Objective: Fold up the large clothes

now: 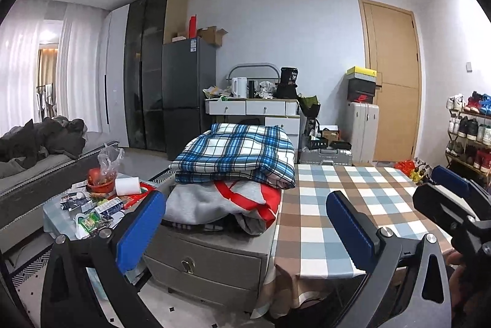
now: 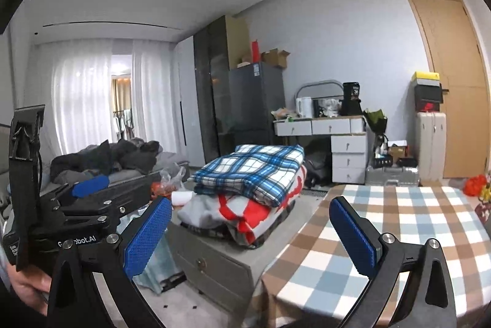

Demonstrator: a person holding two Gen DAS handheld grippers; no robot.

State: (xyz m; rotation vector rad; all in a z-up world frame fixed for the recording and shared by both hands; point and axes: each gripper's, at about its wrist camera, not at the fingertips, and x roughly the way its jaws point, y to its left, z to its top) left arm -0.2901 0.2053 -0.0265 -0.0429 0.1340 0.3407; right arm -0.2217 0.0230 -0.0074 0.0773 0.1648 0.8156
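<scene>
A folded blue-and-white plaid garment (image 1: 236, 153) tops a pile on a grey drawer cabinet (image 1: 211, 260); under it lies a grey garment with red straps (image 1: 221, 199). The same plaid garment (image 2: 251, 168) shows in the right wrist view. My left gripper (image 1: 245, 223) stands wide open, short of the pile, with nothing between its blue pads. My right gripper (image 2: 250, 233) is also open and empty, level with the cabinet's near corner. A table under a checked cloth (image 1: 353, 205) lies to the right of the pile. The other gripper's blue finger (image 1: 451, 177) shows at the right edge.
A low table (image 1: 61, 214) cluttered with packets, a roll and a red bowl stands left of the cabinet. A sofa with dark clothes (image 2: 107, 159) is further left. Behind are a white desk (image 1: 254, 110), a fridge (image 1: 187, 94), a suitcase (image 1: 362, 128) and a shoe rack (image 1: 469, 131).
</scene>
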